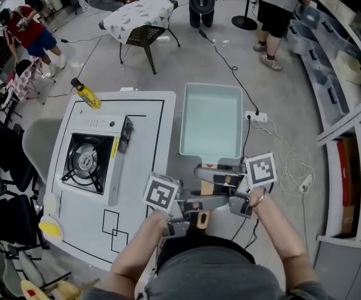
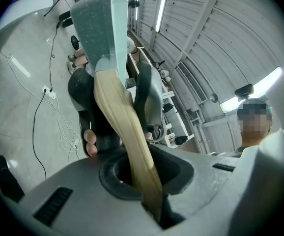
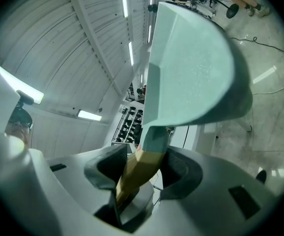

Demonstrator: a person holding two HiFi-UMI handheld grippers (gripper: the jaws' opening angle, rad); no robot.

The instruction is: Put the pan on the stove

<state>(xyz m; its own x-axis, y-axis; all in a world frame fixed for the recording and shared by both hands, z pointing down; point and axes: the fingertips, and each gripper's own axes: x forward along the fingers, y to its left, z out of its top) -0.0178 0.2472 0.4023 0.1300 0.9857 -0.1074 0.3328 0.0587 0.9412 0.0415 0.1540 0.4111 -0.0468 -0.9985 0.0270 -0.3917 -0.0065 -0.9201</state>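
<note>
A mint-green rectangular pan (image 1: 211, 120) with a wooden handle (image 1: 203, 219) hangs over the floor, just right of the white table (image 1: 149, 136). The black portable gas stove (image 1: 87, 161) sits on the table's left part with nothing on its burner. My left gripper (image 1: 197, 205) is shut on the handle's lower part, and the left gripper view shows the wood (image 2: 127, 132) running between its jaws. My right gripper (image 1: 219, 179) is shut on the handle close to the pan (image 3: 196, 68), where wood meets the green neck (image 3: 142, 163).
A yellow-and-black bottle (image 1: 85, 94) lies at the table's far left corner. A power strip (image 1: 256, 115) and white cables trail across the floor to the right. Shelves (image 1: 349, 74) line the right wall. A folding table (image 1: 140, 17) and several people are farther back.
</note>
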